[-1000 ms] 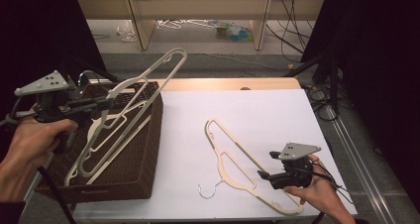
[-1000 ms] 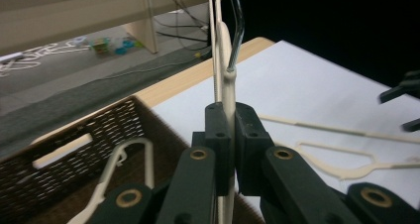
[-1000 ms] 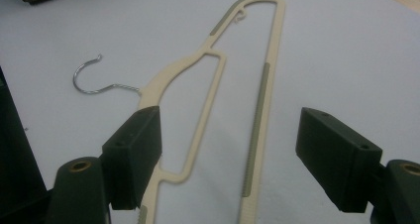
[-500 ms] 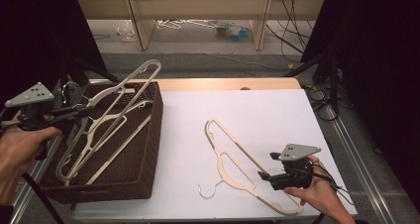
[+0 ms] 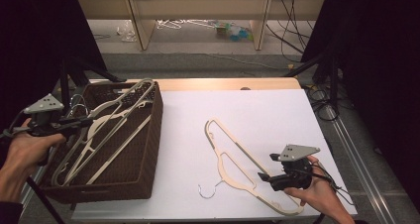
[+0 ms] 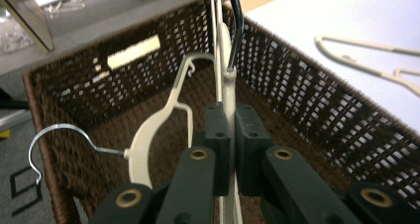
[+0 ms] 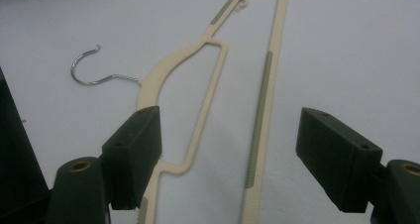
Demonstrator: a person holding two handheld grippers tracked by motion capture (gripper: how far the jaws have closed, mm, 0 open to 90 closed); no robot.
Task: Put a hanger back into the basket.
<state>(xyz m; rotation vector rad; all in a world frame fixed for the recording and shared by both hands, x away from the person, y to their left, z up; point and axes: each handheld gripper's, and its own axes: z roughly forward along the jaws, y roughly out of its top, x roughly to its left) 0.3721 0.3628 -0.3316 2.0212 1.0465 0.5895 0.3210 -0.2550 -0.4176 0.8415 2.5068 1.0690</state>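
Note:
My left gripper (image 5: pixel 81 122) is shut on a cream plastic hanger (image 5: pixel 126 96), holding it low and slanted inside a brown wicker basket (image 5: pixel 159 120). In the left gripper view the jaws (image 6: pixel 231 122) pinch the hanger's edge (image 6: pixel 224 45), and a second cream hanger with a metal hook (image 6: pixel 148 142) lies in the basket beneath. Another cream hanger (image 5: pixel 237 152) lies flat on the white table. My right gripper (image 5: pixel 265 177) rests open at its near end. In the right gripper view the wide jaws (image 7: pixel 228 157) straddle that hanger's bars (image 7: pixel 262 90), which lie flat on the table.
The white table top (image 5: pixel 277 110) stretches between the basket and the flat hanger. Beyond the table's far edge stands a low wooden shelf (image 5: pixel 198 6) with clutter on the floor. Black cables (image 5: pixel 322 92) hang at the right.
The left hand has come down and back toward the near left, sinking the held hanger from above the basket into it. The right gripper and the flat hanger have stayed put.

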